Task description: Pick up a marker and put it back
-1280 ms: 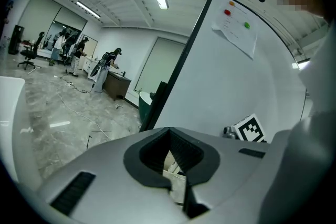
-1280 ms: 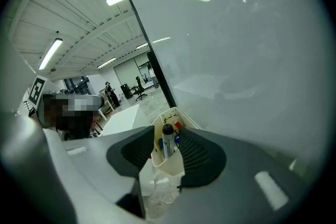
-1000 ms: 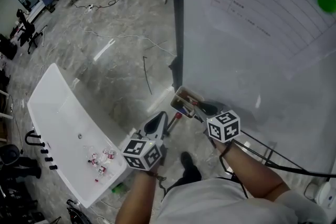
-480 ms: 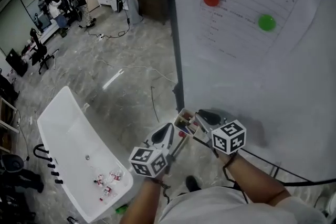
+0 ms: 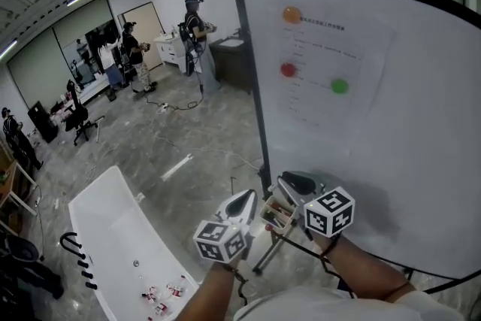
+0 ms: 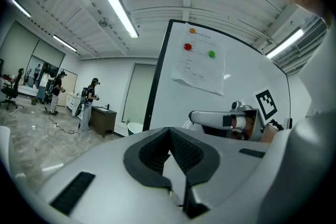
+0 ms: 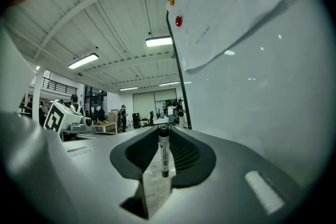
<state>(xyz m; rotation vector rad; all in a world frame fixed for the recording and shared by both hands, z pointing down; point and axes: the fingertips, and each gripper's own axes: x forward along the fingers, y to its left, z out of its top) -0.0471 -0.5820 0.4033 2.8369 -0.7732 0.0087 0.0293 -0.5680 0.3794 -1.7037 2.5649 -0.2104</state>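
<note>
A black marker with a white label [image 7: 164,152] stands upright between the jaws of my right gripper [image 7: 164,131], which is shut on it. In the head view the right gripper [image 5: 289,178] hovers close to the whiteboard [image 5: 421,162], just above the small marker tray [image 5: 276,214] at the board's lower left corner. My left gripper [image 5: 246,199] hangs beside the tray to its left. Its jaws [image 6: 169,131] are shut with nothing between them. The left gripper view also takes in the right gripper [image 6: 220,119] in front of the board.
A sheet of paper [image 5: 323,86] with orange, red and green magnets hangs on the whiteboard. A long white tub [image 5: 113,237] with small items lies on the floor at the left. Several people [image 5: 194,26] stand by tables at the back.
The head view has swung up from the floor to the whole whiteboard. Both grippers stay by the marker tray, and the right one now sits a little above it.
</note>
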